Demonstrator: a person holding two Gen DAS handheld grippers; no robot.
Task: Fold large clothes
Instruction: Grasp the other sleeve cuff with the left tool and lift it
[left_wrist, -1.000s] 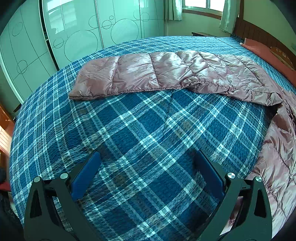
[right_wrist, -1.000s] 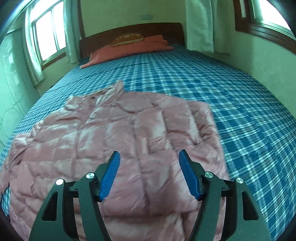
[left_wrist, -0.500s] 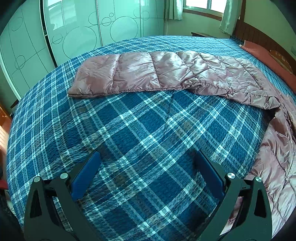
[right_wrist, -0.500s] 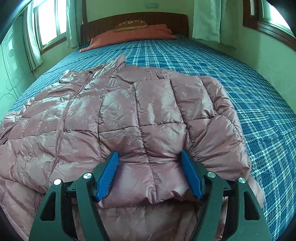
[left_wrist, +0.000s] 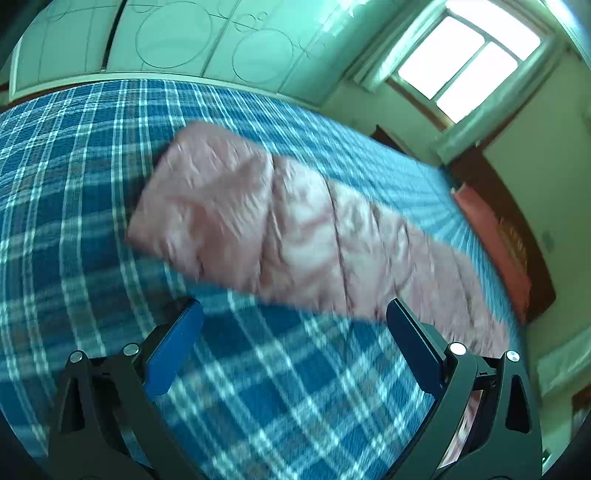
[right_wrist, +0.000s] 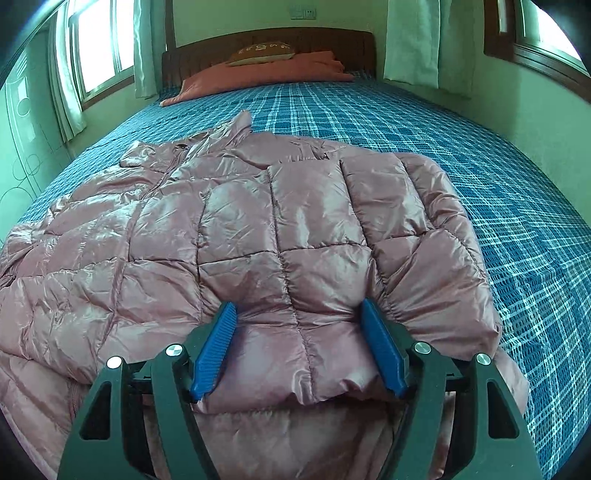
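Observation:
A pink quilted puffer jacket (right_wrist: 229, 236) lies spread on the blue plaid bed (right_wrist: 535, 229). One sleeve is folded over the body, its cuff end lying between the fingers of my right gripper (right_wrist: 297, 314), which is open and resting against the fabric. In the left wrist view the other sleeve (left_wrist: 266, 225) stretches out flat across the bed, blurred by motion. My left gripper (left_wrist: 293, 314) is open and empty, tilted, above the bedspread just short of that sleeve.
An orange pillow (right_wrist: 258, 72) and a brown cushion (right_wrist: 264, 51) lie at the wooden headboard (right_wrist: 343, 46). Wardrobe doors (left_wrist: 177, 40) stand past the bed's far edge. Windows with curtains (right_wrist: 421, 40) line the walls.
My left gripper has swung and tilted toward the outstretched sleeve, which now looks much closer. My right gripper has come down onto the folded sleeve's cuff and stayed open.

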